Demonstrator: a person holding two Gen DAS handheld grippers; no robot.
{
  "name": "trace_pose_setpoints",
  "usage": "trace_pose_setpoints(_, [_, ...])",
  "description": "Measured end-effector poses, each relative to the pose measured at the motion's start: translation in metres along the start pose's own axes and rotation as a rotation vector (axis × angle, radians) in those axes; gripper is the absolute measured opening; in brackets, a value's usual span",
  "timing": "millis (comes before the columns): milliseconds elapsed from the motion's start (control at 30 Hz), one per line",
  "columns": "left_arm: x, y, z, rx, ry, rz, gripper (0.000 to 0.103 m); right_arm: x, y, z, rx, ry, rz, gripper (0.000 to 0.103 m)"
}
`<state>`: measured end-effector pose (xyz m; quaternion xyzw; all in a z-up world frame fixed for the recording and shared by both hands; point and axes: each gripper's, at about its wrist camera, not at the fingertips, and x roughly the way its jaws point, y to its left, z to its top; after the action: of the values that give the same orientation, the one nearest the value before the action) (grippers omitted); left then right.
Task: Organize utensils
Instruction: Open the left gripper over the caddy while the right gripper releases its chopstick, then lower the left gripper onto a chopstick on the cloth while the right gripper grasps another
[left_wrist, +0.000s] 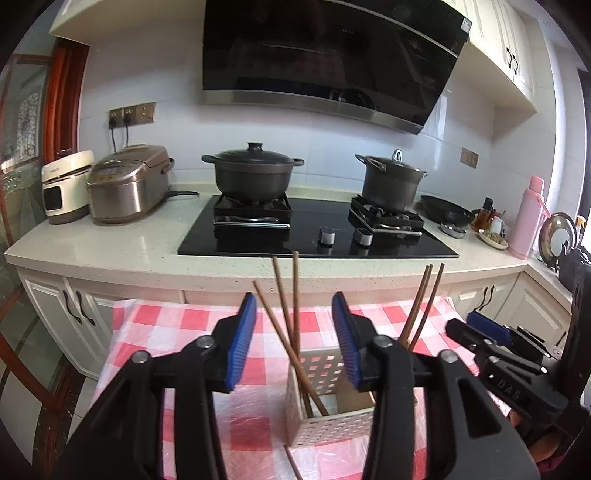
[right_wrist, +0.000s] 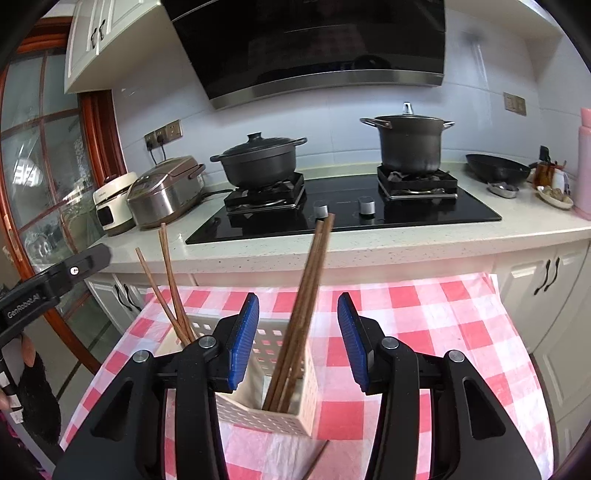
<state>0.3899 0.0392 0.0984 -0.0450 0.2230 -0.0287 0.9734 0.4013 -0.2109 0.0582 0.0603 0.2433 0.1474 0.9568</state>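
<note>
1. I see the utensil holder (left_wrist: 334, 424), a cream box with perforated walls, standing upright at the lower centre of the left wrist frame on the checked cloth.
2. Three brown chopsticks (left_wrist: 291, 314) lean in its left compartment, tips fanning upward.
3. Another pair of chopsticks (right_wrist: 303, 317) stands in the other compartment, tilted up toward the frame's centre.
4. One loose chopstick (left_wrist: 293, 465) lies on the cloth just in front of the holder, at the bottom edge.
</note>
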Motion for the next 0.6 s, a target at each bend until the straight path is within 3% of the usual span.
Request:
trace_pose_setpoints(233, [-0.021, 0.006, -0.016, 0.005, -0.03, 0.05, 0.066, -0.012, -0.016, -0.012, 0.025, 0.003, -0.02, 0.044])
trace_pose_setpoints(400, [-0.037, 0.01, -0.037, 0.011, -0.061, 0.107, 0.09, -0.02, -0.024, -0.026, 0.044, 0.016, -0.026, 0.044])
trace_pose_setpoints(600, [-0.043, 0.013, -0.071, 0.031, -0.05, 0.169, 0.098, -0.023, -0.028, -0.056, 0.064, 0.059, -0.037, 0.044])
